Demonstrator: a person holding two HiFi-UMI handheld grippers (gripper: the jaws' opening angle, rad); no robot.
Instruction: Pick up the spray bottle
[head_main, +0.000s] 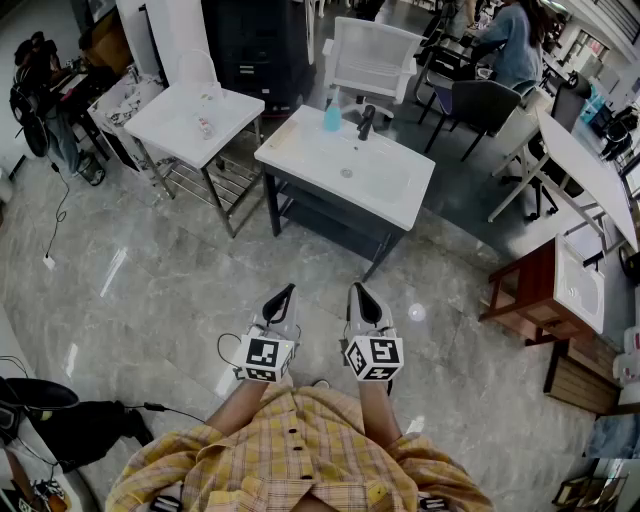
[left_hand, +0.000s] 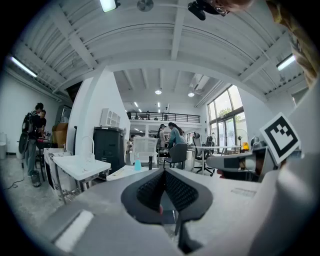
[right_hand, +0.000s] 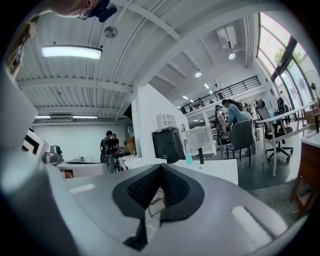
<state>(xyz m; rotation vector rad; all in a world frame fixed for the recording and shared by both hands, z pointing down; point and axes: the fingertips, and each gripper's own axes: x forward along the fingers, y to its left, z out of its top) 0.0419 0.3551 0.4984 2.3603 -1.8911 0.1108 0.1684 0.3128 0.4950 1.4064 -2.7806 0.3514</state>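
The spray bottle (head_main: 332, 115) is small and pale blue. It stands upright at the back edge of a white sink basin (head_main: 400, 195) on a dark stand, beside a black tap (head_main: 366, 122). It also shows far off as the blue bottle (left_hand: 137, 164) in the left gripper view and the blue bottle (right_hand: 188, 159) in the right gripper view. My left gripper (head_main: 283, 292) and right gripper (head_main: 357, 291) are side by side close to my body, well short of the sink and pointing towards it. Both are shut and hold nothing, as the left gripper (left_hand: 164, 172) and right gripper (right_hand: 161, 167) show close up.
A second white basin on a metal frame (head_main: 195, 120) stands left of the sink. A white chair (head_main: 370, 55) is behind it. People sit at desks at the back right. A wooden stand with a sink (head_main: 560, 285) is on the right. Cables and a dark bag (head_main: 80, 430) lie at lower left.
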